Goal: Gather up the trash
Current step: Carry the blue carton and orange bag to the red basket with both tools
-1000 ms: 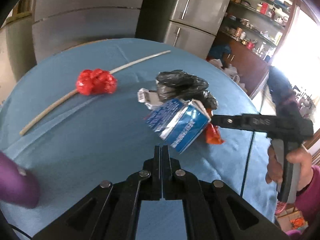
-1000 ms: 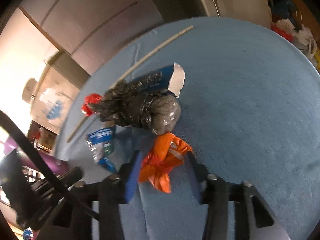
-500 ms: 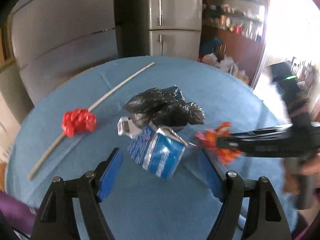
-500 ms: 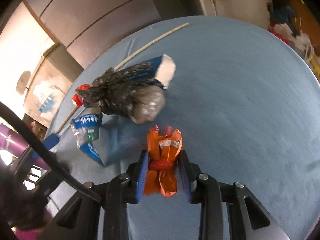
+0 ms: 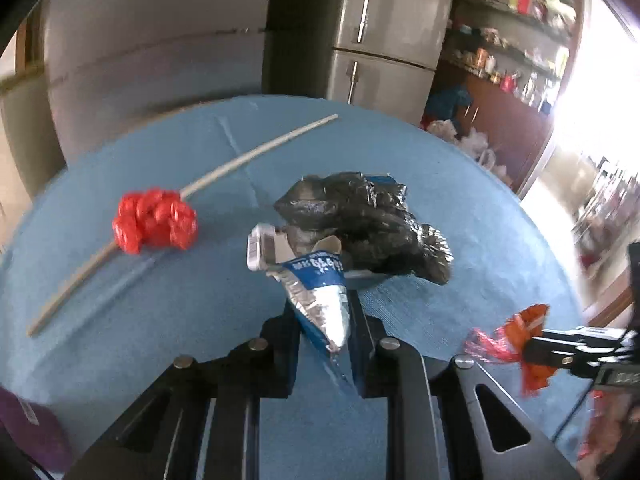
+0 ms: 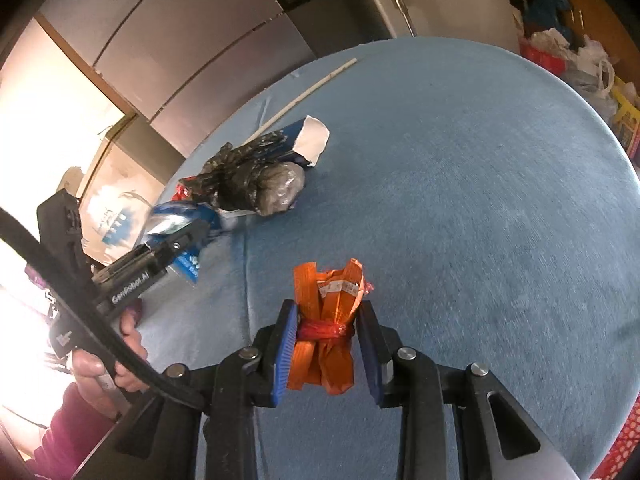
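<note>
Blue tablecloth point(image 6: 460, 184) on a round table, fridge point(image 5: 384, 36) behind at 12 o'clock. Right gripper point(image 6: 328, 344) is clamped on the orange wrapper point(image 6: 326, 336), pads on the red tie at its waist, wrapper looks clear of the cloth. Left gripper point(image 5: 322, 332) is pinched on the tail of the blue-and-silver packet point(image 5: 320, 296); the packet's top end sits against the black bag point(image 5: 360, 220) at 12 o'clock.

How I'd do it:
- Lift both straight up before swinging away; the packet may drag the black bag or the white box point(image 5: 264, 244) just beside it.
- Left grip is on a thin crinkled edge, likely to slip, so move slowly.
- Can't see a bin in either view.

Left on the cloth: red ball point(image 5: 154, 226) at 10 o'clock, lying on the long stick point(image 5: 248, 160).
</note>
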Available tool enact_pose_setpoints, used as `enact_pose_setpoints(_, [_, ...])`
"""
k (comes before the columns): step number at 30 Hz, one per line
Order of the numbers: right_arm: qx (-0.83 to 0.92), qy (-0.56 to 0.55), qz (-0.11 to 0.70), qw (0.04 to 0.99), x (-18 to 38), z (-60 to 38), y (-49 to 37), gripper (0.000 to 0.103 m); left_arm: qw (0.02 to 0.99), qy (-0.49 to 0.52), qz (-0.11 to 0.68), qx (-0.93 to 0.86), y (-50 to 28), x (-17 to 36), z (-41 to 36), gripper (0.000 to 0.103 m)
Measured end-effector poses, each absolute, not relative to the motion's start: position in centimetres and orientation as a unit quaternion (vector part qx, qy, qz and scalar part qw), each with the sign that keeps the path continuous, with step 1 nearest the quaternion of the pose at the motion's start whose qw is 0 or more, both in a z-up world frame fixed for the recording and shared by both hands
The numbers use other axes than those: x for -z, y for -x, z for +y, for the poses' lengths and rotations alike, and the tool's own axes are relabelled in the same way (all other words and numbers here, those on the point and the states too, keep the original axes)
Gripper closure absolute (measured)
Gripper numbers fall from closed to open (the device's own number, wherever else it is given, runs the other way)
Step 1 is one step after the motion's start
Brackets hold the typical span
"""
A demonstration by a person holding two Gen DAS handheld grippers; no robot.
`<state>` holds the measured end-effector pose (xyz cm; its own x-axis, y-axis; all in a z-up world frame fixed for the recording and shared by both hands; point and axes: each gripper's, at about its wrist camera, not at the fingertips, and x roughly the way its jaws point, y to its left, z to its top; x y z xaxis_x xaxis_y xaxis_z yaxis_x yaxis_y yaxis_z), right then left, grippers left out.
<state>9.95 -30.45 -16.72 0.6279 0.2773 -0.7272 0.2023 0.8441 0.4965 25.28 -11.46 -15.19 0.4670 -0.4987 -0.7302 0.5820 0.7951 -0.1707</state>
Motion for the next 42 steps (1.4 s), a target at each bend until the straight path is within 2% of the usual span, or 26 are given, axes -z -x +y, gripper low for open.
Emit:
enact_pose_setpoints(13, [-0.026,-0.275,0.397,0.875,14.0,-30.1,-5.6,0.071,0.872,-0.031,0.377,0.310,-17.2,12.0,-8.3,0.081])
enact_pose_setpoints(30, [0.038,-0.244,0.344,0.906,9.7,-33.9,6.3,0.071,0.846,-0.123,0.327,0.403,-4.3,7.1,-14.7,0.081])
enact_pose_setpoints(42, [0.090,-0.287,0.318,0.899,8.5,-40.1,14.6,0.071,0.802,-0.182,0.308,0.478,1.0,5.0,-21.1,0.081])
